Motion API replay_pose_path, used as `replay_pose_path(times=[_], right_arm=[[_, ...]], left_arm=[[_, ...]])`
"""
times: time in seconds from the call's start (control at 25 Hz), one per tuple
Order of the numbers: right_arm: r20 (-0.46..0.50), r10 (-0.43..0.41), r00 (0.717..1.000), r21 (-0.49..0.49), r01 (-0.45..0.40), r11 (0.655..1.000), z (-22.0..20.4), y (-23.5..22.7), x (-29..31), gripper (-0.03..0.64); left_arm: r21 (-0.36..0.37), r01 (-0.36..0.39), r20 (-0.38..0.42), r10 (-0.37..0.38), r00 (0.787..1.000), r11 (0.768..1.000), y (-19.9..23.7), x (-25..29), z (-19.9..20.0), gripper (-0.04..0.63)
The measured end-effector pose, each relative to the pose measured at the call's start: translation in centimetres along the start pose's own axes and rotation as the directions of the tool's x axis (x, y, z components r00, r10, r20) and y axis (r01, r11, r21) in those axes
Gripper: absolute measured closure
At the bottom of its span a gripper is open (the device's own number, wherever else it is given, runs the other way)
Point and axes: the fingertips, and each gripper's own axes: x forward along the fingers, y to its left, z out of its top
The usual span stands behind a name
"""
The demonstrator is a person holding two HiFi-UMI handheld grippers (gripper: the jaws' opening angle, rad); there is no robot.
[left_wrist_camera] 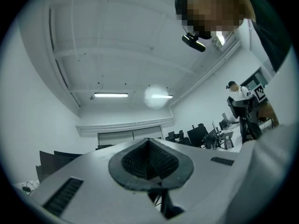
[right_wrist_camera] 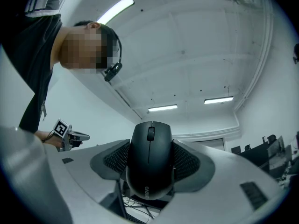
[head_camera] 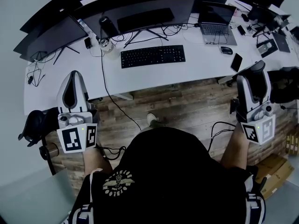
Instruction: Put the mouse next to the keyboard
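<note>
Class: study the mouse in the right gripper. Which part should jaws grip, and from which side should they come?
Grip its two long flanks at mid-body, coming from above its wheel side. The mouse is narrow across and its sides run nearly parallel, so pads sit flat there; its domed top and rounded ends would likely slip. The right gripper holds it just so.

Head view looks down; gripper views seemingly face ceiling [left_wrist_camera: 117,41].

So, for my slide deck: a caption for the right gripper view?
Right hand-held gripper shut on a black mouse, tilted up toward ceiling lights.
</note>
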Motion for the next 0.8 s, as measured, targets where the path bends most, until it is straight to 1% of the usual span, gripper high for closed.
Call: replay_pose_path(times=[0.2,0.52,0.68,0.8], right_arm=[[0.017,-0.003,1.000,-0.021,0.003,1.000,-0.1,1.0,3.8,0.331],[0.029,-0.020,0.999,-0.056,0.021,0.998,-0.5,2.8,8.7,0.331],[0.020,-0.032,0.999,-0.074,0.033,0.997,-0.8,3.4,9.6,0.331],[-0.002,-0.053,0.999,-0.070,0.052,0.996,-1.4,3.1,9.6,0.331]], left_arm=[[0.002,0.006,0.017,-0.006,1.000,1.000,3.5,2.1,-0.7,0.594],[-0.024,0.028,0.021,-0.028,0.999,0.999,8.0,5.4,-3.2,0.594],[-0.029,0.046,0.028,-0.045,0.999,0.999,9.1,6.8,-3.9,0.594],[-0.041,0.061,0.026,-0.060,0.998,0.997,9.1,7.9,-4.5,0.594]])
